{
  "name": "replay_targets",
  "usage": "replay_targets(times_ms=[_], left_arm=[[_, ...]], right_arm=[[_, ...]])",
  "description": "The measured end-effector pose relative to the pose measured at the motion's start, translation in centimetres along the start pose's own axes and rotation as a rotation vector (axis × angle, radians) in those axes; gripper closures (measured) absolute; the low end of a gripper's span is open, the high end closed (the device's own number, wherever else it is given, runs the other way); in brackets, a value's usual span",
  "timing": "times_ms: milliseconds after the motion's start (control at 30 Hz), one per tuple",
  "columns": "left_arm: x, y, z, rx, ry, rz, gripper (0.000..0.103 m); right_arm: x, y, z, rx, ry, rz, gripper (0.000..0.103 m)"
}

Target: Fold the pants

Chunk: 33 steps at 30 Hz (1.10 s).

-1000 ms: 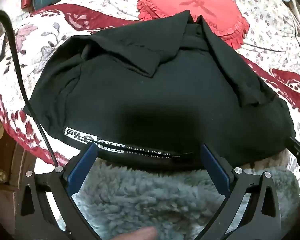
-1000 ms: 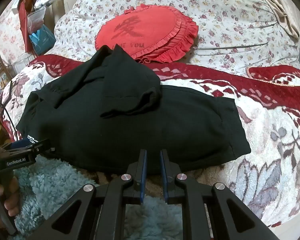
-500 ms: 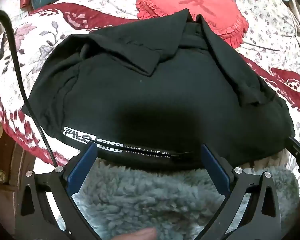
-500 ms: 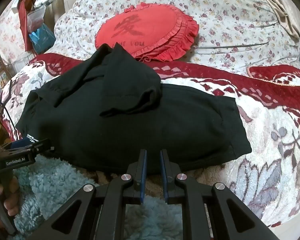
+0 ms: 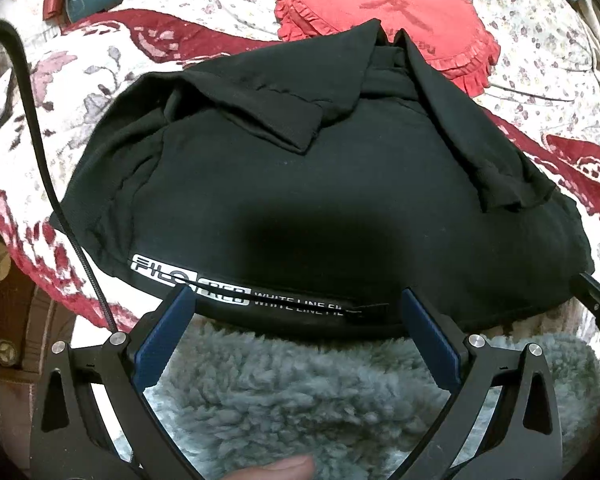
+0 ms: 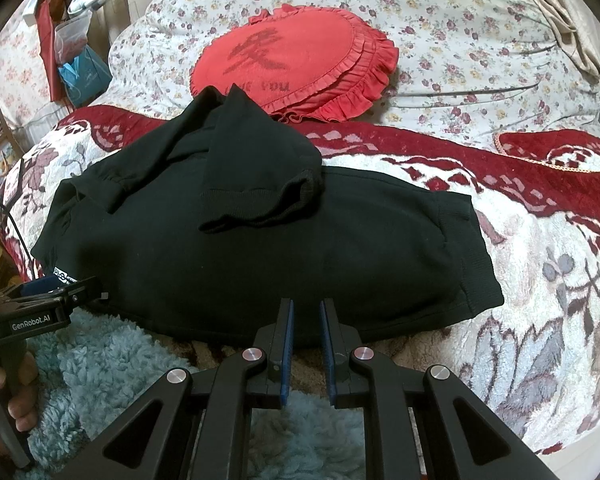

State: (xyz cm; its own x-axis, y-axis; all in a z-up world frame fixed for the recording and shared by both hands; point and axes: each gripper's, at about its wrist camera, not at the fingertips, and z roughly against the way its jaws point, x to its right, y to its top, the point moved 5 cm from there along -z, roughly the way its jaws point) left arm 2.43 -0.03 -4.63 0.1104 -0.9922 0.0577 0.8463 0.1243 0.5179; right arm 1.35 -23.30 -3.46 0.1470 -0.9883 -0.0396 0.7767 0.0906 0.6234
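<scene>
The black pants (image 5: 300, 184) lie folded on the bed, with two leg ends doubled back on top and white lettering (image 5: 220, 292) along the near edge. My left gripper (image 5: 296, 296) stands wide open, its blue pads (image 5: 168, 340) straddling that lettered edge without touching it. The right wrist view shows the pants (image 6: 300, 248) stretched across the bed and the left gripper (image 6: 56, 292) at their left end. My right gripper (image 6: 306, 302) hovers at the near edge. Its jaws are almost together, with a narrow empty gap between them.
A red ruffled cushion (image 6: 296, 64) lies behind the pants on the floral quilt (image 6: 460, 40). A red and white patterned blanket (image 6: 540, 220) covers the bed under the pants. A fluffy blue-grey fleece (image 5: 300, 392) sits at the near edge. A black cable (image 5: 40, 140) hangs at the left.
</scene>
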Motion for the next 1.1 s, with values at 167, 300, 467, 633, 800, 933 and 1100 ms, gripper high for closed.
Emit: replay_targets(times_ms=[167,300,467,633,800,933,1100], left_arm=[[0.25,0.02,0.16,0.015,0.055,-0.026,0.001],[0.24,0.17,0.17,0.018,0.069,-0.036,0.001],[0.22,0.21,0.16,0.018,0.070,-0.037,0.001],[0.21,0.19,0.15,0.017,0.070,-0.036,0.001],[0.26,0.16,0.15,0.017,0.070,-0.036,0.001],[0.30,0.10,0.15,0.018,0.070,-0.033,0.001],[0.34,-0.01,0.10,0.015,0.067,-0.031,0.001]], right_arm=[[-0.01,0.00,-0.02,-0.001,-0.001,0.001,0.091],[-0.01,-0.01,-0.03,-0.002,0.000,0.000,0.091],[-0.01,-0.03,-0.04,-0.002,-0.001,0.000,0.091],[0.02,-0.04,-0.06,-0.003,-0.001,0.001,0.091],[0.04,-0.04,-0.12,-0.004,-0.001,0.001,0.091],[0.04,-0.04,-0.17,-0.010,-0.010,0.005,0.091],[0.05,-0.01,-0.43,-0.020,-0.067,0.017,0.091]])
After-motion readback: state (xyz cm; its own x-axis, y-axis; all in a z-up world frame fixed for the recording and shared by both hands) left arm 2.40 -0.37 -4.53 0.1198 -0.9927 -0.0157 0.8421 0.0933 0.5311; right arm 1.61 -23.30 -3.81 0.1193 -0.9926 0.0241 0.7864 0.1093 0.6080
